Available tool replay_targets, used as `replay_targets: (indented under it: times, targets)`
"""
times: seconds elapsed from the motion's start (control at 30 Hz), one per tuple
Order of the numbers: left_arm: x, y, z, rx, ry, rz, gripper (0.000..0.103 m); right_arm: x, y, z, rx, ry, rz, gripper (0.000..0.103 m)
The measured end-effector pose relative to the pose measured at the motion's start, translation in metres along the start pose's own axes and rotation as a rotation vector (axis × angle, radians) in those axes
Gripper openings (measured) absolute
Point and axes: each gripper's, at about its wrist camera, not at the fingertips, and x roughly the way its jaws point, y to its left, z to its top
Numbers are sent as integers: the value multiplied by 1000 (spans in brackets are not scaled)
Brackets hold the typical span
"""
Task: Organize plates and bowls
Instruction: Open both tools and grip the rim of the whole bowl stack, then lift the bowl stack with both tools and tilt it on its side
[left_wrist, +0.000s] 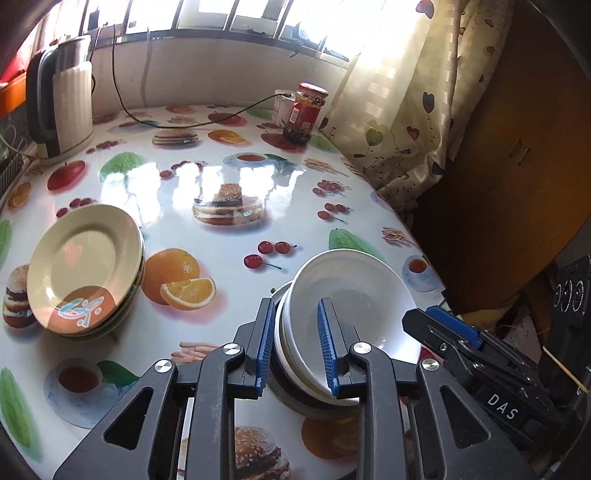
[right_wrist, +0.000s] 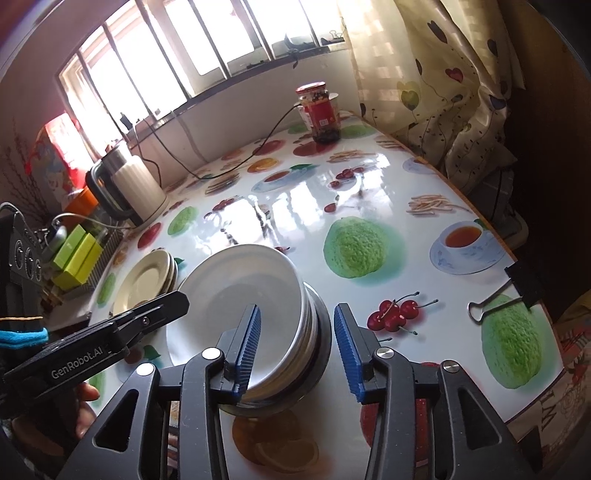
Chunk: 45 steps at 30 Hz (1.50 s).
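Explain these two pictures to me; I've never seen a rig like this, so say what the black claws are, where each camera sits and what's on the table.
Each black claw is a hand-held two-finger gripper with a camera looking along its fingers. One picture comes from the left gripper, the other from the right gripper. Both straddle opposite rims of a stack of white bowls; the jaws look loosened, pads beside the rims, not squeezing. On the fruit-print table also sit a stack of cream plates, an electric kettle and a red-lidded jar.

Stacked white bowls (right_wrist: 251, 295), right gripper (right_wrist: 295, 354) jaws parted astride rim
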Motion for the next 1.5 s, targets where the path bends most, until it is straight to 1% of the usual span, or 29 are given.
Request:
replay_targets:
  times: [0.1, 0.33, 0.5, 0.73, 0.87, 0.97, 1.03, 1.13, 1.3, 1.43, 1.5]
  targets:
    - [-6, 1, 0, 6, -20, -4, 25, -6, -2, 0, -5, -25, -10, 45]
    - [-18, 8, -5, 16, -54, 34, 25, -17, -11, -3, 11, -64, -16, 46]
    - [-25, 12, -14, 65, -89, 110, 25, -23, -21, -8, 25, -90, -15, 46]
    - [-24, 23, -26, 55, -81, 109, 25, -28, -34, -15, 35, -113, -34, 46]
    - [-17, 31, -32, 41, -60, 104, 25, -23, -46, -21, 57, -109, -57, 46]
    - [-10, 36, -36, 35, -42, 107, 25, -16, -55, -25, 79, -92, -48, 46]
    - [-5, 39, -38, 22, -30, 94, 25, -12, -59, -28, 92, -78, -38, 46]
    - [0, 44, -39, -15, -15, 17, 25, -5, -61, -31, 97, -56, -4, 46]
    - [5, 46, -41, -55, 0, -41, 25, 5, -61, -34, 117, -29, 33, 46]
    - [12, 53, -39, -121, 13, -113, 25, 13, -62, -35, 138, -12, 97, 45]
    - [17, 57, -40, -149, 30, -140, 25, 17, -66, -36, 172, 0, 144, 41]
